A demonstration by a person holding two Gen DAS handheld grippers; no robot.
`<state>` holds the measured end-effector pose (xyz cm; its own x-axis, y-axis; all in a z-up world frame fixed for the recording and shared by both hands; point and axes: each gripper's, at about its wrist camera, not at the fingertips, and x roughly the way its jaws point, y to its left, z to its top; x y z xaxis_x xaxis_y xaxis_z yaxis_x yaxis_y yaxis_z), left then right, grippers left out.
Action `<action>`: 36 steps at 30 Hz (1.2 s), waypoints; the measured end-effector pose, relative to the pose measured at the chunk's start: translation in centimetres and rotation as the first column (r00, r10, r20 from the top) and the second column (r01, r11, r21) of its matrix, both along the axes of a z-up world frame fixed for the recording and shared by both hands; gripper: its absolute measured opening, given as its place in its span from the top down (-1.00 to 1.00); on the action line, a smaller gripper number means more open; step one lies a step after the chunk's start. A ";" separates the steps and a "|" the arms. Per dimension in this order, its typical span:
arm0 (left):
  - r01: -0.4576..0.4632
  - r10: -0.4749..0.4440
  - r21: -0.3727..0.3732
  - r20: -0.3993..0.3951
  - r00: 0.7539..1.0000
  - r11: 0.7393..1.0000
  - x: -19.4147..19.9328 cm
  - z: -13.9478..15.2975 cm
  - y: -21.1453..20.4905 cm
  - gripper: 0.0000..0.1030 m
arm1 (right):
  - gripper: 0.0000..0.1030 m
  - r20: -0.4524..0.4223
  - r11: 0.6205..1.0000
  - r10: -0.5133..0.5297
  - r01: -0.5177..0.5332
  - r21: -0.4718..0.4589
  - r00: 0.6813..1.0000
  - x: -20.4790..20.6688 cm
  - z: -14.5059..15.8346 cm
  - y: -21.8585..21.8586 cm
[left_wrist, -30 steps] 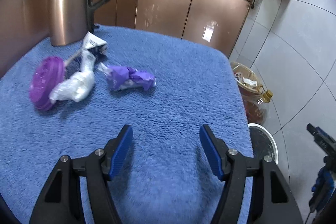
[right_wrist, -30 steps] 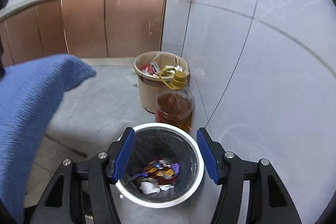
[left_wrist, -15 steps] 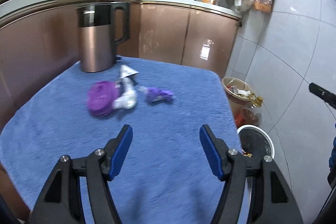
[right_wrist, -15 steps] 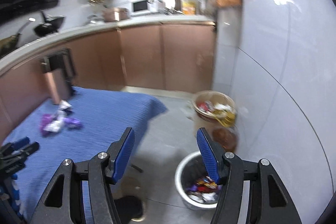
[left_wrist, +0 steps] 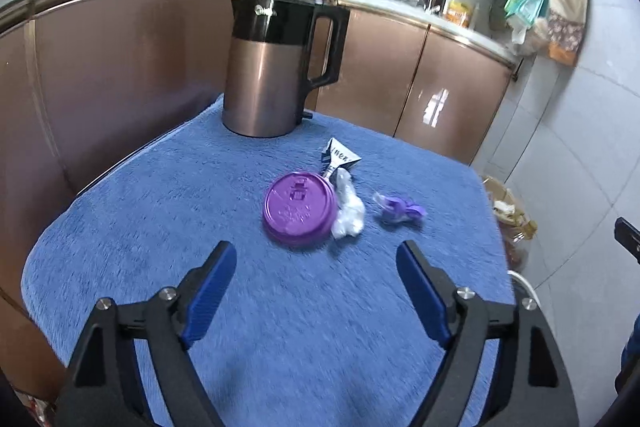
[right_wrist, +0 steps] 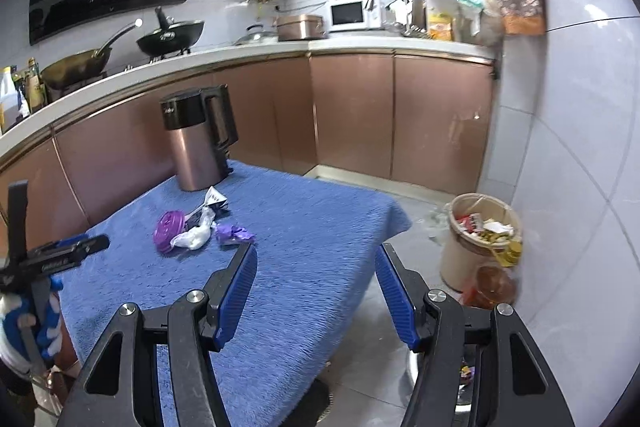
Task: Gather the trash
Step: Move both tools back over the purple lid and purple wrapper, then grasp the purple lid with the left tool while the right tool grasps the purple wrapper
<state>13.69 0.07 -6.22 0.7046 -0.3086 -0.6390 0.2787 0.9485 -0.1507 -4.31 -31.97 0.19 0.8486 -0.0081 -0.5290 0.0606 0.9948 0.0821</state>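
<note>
Now both spread, gripping nothing: left tongs (left_wrist: 316, 291) above the blue tabletop (left_wrist: 160, 227), right tongs (right_wrist: 314, 291) over its edge. Ahead on the cloth, clustered: purple lid (left_wrist: 298, 207) touching white wad (left_wrist: 349, 213), torn packet (left_wrist: 338, 159) just behind, purple wrapper (left_wrist: 398, 207) beside. Kettle (left_wrist: 272, 67) upright at the far corner. Beige bin (right_wrist: 478, 239) on the floor, full.

A round purple lid (left_wrist: 298, 207) was laid flat on the blue cloth, its embossed top facing up. A crumpled white plastic scrap (left_wrist: 348, 207) was pressed against its 3 o'clock edge. A printed silver-and-white wrapper (left_wrist: 338, 157), twisted at its lower end, was set at the lid's 1 o'clock. A crumpled purple wrapper (left_wrist: 398, 207) was left apart, beyond the plastic at 3 o'clock.
</note>
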 end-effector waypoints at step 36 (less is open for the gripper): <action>0.096 -0.089 0.037 -0.147 0.985 0.995 13.1 -8.6 -3.2 -0.59 | -0.19 -0.313 0.907 0.403 -0.420 0.015 0.860 24.8 -13.3 10.4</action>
<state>26.83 -3.11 -14.85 0.5731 -0.3377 -0.7466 0.3439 0.9261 -0.1550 20.51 -21.57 -13.07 0.5794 0.2724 -0.7682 -0.3418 0.9368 0.0743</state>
